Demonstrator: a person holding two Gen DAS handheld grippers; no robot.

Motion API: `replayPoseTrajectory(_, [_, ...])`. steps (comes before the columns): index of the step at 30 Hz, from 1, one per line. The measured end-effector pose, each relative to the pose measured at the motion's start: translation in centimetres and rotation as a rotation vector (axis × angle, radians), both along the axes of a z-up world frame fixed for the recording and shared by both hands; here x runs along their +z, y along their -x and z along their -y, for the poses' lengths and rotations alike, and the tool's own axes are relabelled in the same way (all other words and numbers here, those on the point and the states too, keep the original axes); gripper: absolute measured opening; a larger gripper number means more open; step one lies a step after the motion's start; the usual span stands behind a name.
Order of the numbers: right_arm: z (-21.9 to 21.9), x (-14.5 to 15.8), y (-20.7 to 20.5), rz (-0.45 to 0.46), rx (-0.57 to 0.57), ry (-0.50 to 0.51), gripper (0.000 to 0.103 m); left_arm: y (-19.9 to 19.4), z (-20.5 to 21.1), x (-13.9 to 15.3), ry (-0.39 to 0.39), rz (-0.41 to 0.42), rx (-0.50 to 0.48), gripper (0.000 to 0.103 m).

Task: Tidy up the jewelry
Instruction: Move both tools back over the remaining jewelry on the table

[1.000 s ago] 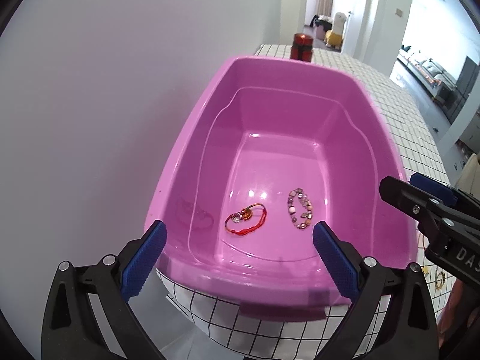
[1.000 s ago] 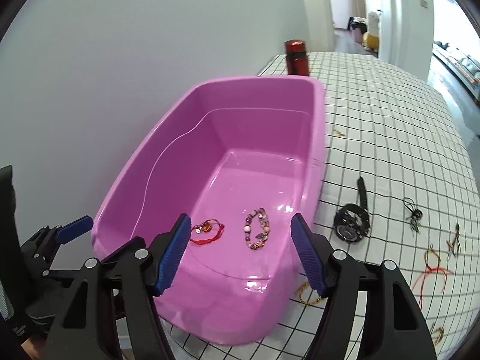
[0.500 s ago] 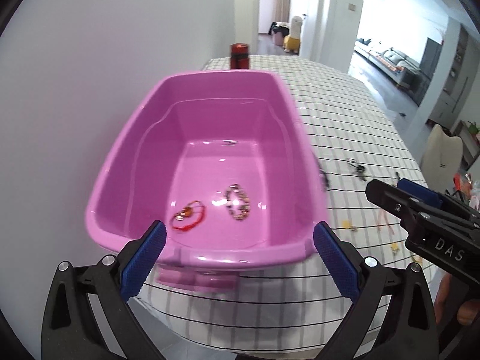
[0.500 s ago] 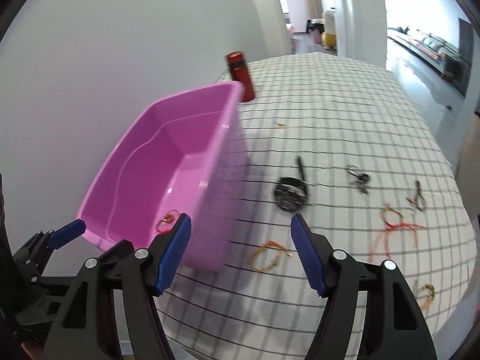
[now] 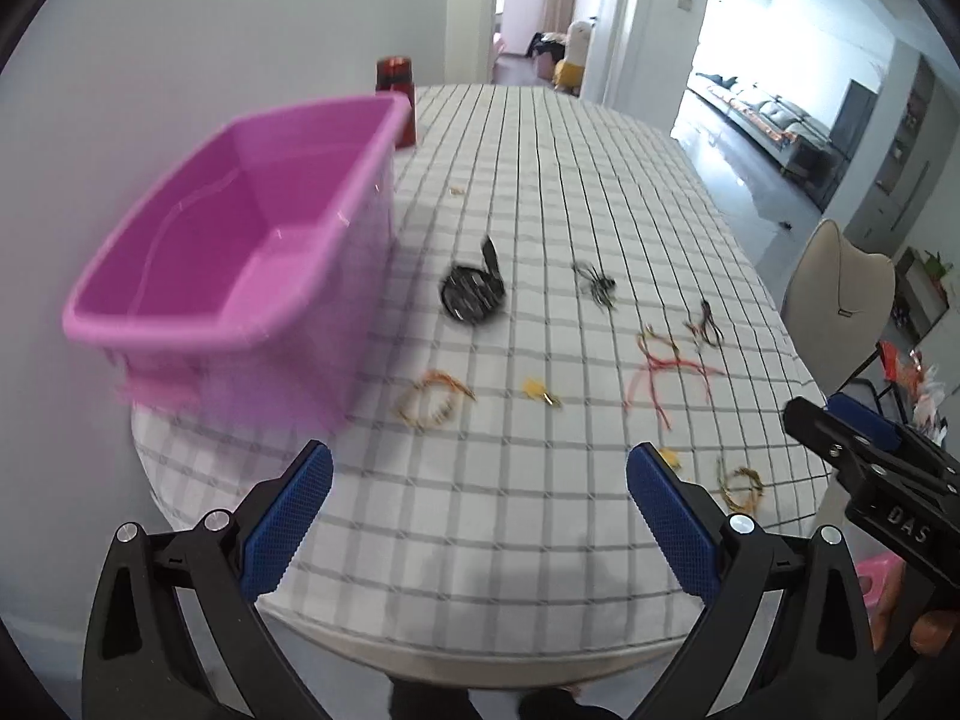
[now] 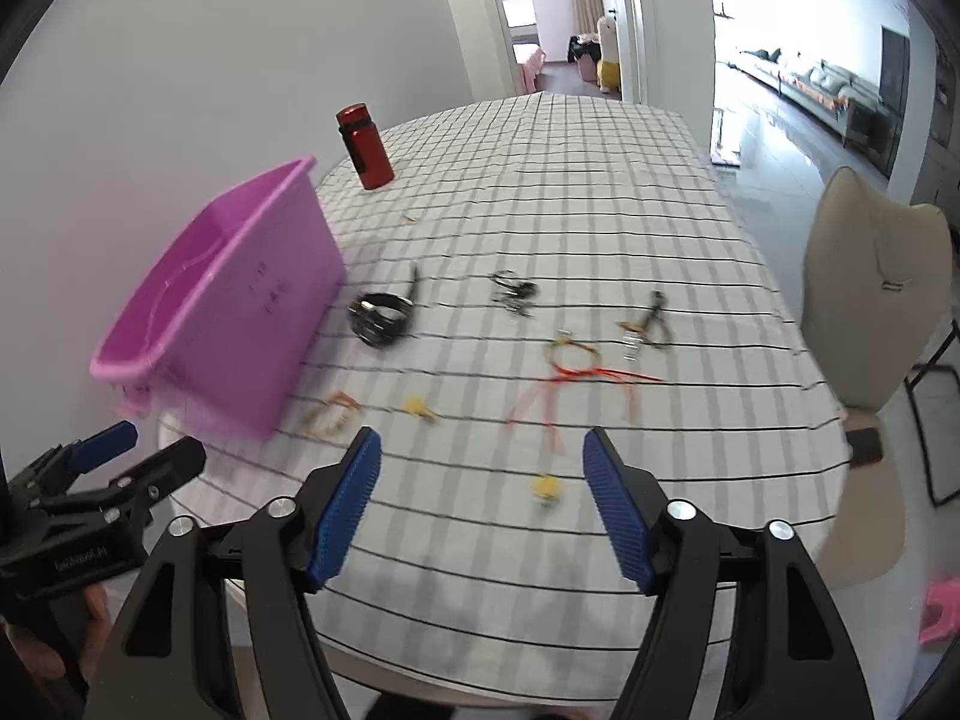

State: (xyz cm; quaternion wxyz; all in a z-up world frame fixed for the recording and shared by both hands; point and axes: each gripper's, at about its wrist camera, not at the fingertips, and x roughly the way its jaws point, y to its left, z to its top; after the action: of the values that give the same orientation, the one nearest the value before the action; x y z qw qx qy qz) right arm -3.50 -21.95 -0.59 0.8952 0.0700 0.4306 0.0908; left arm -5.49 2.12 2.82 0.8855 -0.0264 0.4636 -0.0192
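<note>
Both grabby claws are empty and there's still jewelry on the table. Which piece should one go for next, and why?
Probably lower the right gripper onto the small yellow piece lying on the checked tablecloth. Both grippers are open and empty, that piece sits almost between the right one's fingers, and the pink tub is where it should end up.

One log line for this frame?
left gripper: open, empty | right gripper: open, empty | pink bin: table's left | black watch: on tablecloth

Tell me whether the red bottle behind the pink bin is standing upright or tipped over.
Upright: the red bottle stands on its base on the checked tablecloth, cap on top, beyond the pink bin.
</note>
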Motion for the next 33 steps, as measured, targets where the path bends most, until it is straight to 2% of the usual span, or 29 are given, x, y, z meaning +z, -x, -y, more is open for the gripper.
replayPoseTrajectory(4, [3.8,-2.4,1.6,-0.027,0.048,0.003,0.069,2.1,2.8,-2.2,-0.019,-0.03,0.063,0.097])
replayPoseTrajectory(8, [6.1,-4.8,2.7,-0.057,0.056,0.017,0.069,3.3,5.4,-3.7,-0.053,-0.037,0.067,0.097])
replayPoseTrajectory(13, [7.7,-7.4,3.3,-0.065,0.017,0.009,0.069,3.0,7.3,-5.2,-0.079,-0.027,0.03,0.097])
replayPoseTrajectory(20, [8.4,-11.0,3.5,-0.061,-0.075,0.046,0.069,1.0,9.9,-9.9,-0.085,-0.033,-0.087,0.097])
replayPoseTrajectory(23, [8.6,-12.7,3.4,-0.048,-0.118,0.073,0.069,0.3,11.2,-11.7,-0.08,-0.009,-0.126,0.097])
replayPoseTrajectory(27, [9.5,-15.2,2.9,-0.034,-0.151,0.063,0.069,-0.8,12.8,-13.9,-0.07,0.007,-0.15,0.097])
replayPoseTrajectory(33, [10.1,-17.1,2.7,0.014,-0.133,0.058,0.069,-1.7,14.2,-15.7,-0.058,0.028,-0.149,0.097])
